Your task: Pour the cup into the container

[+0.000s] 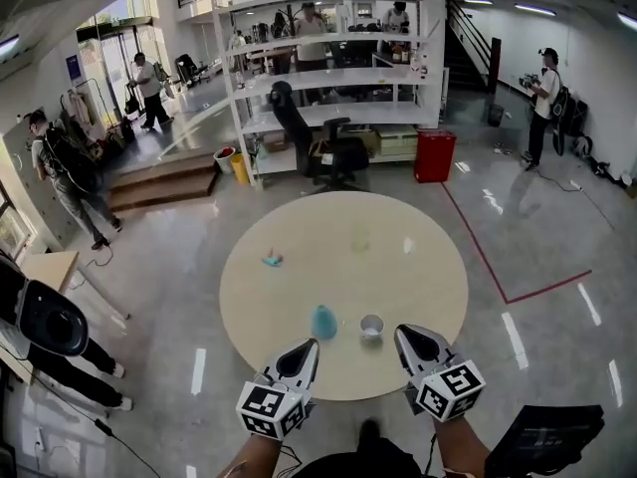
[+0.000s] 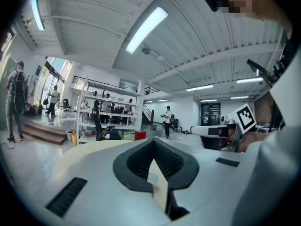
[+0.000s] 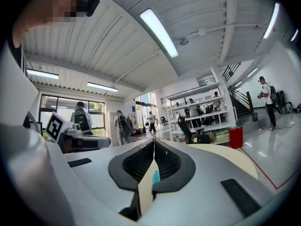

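Currently | left gripper (image 1: 303,354) and right gripper (image 1: 411,340): jaws together, empty | blue cup (image 1: 323,322) probably light, slick, easily tipped; take it mid-wall | container (image 1: 371,327) just beside it

The 2 tools are held low in front of the body, side by side and apart, tips forward and angled slightly toward each other. The left tool (image 1: 301,355) has its jaws closed tip to tip, nothing between them. The right tool (image 1: 412,339) is likewise closed and empty. The left forearm (image 1: 257,454) and right forearm (image 1: 460,448) are bare.
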`<state>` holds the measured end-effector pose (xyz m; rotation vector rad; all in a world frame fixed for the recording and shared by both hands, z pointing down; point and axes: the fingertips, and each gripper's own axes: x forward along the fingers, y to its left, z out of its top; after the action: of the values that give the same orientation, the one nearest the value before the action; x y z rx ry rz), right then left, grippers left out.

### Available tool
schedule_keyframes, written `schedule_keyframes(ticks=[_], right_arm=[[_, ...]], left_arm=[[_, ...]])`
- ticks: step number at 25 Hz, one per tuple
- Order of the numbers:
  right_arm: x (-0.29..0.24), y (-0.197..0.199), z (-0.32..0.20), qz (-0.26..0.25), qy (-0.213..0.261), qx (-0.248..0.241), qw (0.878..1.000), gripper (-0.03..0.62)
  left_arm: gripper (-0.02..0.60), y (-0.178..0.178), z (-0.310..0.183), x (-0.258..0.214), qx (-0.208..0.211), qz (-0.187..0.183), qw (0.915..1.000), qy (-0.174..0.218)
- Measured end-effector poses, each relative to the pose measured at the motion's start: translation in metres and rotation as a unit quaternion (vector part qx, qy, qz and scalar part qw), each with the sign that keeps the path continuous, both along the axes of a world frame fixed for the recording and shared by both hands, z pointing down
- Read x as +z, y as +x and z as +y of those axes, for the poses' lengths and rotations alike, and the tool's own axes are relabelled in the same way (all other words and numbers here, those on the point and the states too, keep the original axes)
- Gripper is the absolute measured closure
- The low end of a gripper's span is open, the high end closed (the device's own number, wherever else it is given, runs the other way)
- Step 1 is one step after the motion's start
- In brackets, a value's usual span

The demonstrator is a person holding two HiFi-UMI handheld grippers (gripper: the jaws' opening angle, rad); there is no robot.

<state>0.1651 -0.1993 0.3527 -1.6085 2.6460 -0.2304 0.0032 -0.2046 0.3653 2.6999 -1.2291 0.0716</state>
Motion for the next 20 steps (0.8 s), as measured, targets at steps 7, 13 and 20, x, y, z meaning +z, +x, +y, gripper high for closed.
schedule_keyframes(ticks=[7,13,20], right_arm=[[-0.004,0.017,-0.075,0.009,0.009,-0.033,0.999,0.586],[0.006,0.017,-0.106,0.008,0.001,-0.019,1.0,0.586],[0.041,0.019,-0.14,0.015,-0.049,0.025,0.998,0.585]], left_arm=[[0.581,0.02,-0.062,0.001,-0.027,0.005,0.9996,-0.004],[0.581,0.012,-0.094,0.008,-0.021,0.008,0.9997,-0.009],[0.581,-0.017,-0.133,0.037,-0.02,-0.014,0.9988,-0.042]])
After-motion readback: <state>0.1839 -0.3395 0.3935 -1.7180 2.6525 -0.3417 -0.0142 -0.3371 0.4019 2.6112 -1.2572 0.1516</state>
